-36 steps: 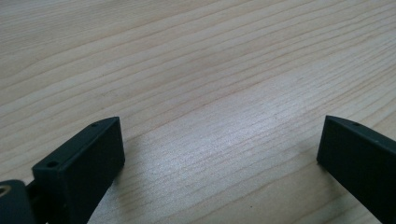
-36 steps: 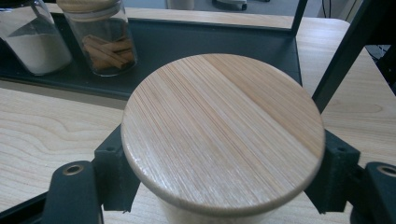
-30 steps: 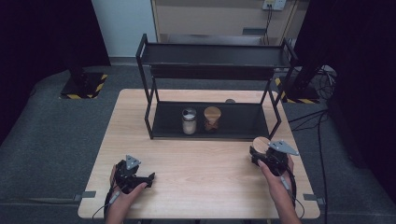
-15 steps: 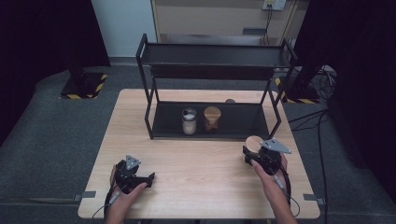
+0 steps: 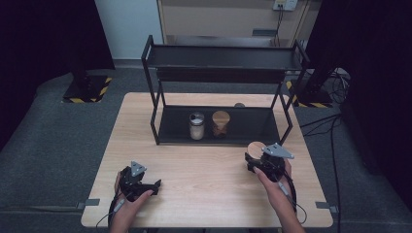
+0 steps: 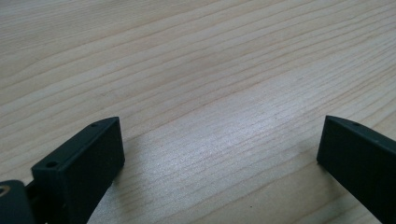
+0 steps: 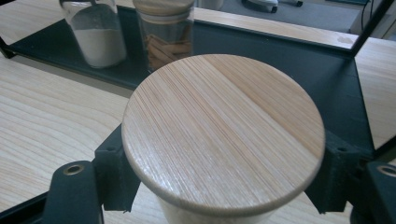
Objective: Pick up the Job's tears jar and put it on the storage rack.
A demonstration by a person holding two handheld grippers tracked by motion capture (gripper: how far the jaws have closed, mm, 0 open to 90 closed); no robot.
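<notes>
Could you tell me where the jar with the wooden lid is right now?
High view, right side: the right gripper holds the jar just before the rack's lower shelf.

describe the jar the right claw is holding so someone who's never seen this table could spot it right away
Start at the black metal rack at the table's far side. In front of its right end, the right claw grips a jar with a round wooden lid. The other two jars stand on the rack's bottom shelf; this one is off it, held.

Wooden table [image 5: 204, 194], black rack [image 5: 223, 92], 2 jars [image 5: 197, 126]

No text or label can be read anywhere
</notes>
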